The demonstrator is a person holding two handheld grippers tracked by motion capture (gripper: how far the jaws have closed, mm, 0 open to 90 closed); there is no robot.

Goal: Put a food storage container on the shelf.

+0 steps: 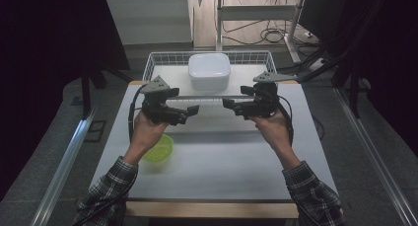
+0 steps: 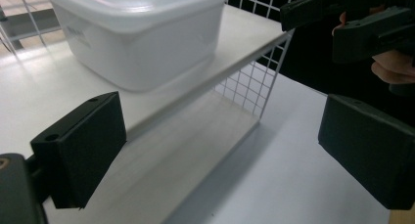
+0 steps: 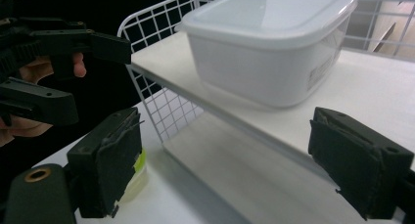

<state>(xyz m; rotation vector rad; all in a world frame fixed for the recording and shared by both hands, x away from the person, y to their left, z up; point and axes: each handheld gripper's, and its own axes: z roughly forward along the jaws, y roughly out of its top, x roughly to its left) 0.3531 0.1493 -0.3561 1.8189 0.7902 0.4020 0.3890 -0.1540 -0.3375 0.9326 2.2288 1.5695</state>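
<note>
Item: white lidded container [image 1: 209,71], rounded-square, translucent plastic with its lid seated; it stands on the upper shelf board [image 1: 236,78] of a white wire rack [image 1: 154,62] at the far side of the table [image 1: 222,157], roughly centred on the board and set back from its front edge. Attending tools: left gripper [image 1: 190,111] and right gripper [image 1: 227,103], both held in front of the rack at about shelf height, tips turned toward one another, well apart from the container and touching nothing. Condition of claws: both spread wide with nothing between the pads, as the left gripper view [image 2: 225,136] and the right gripper view [image 3: 225,160] show. Step judged in hand: a two-sided approach to lift the container off the shelf. Handling notes: carry each gripper outward and forward so the pads meet the container's opposite side walls below the lid rim, not the lid itself, which may pop loose; keep the jaws clear of the wire sides of the rack and of the board's front edge; close both sides evenly, as the smooth tapered walls are likely to slip under uneven pressure; lift straight up before drawing it toward the person. Adjacent: a yellow-green bowl [image 1: 158,148] on the table beneath the left forearm [image 1: 140,147], a thing to avoid when setting down.
</note>
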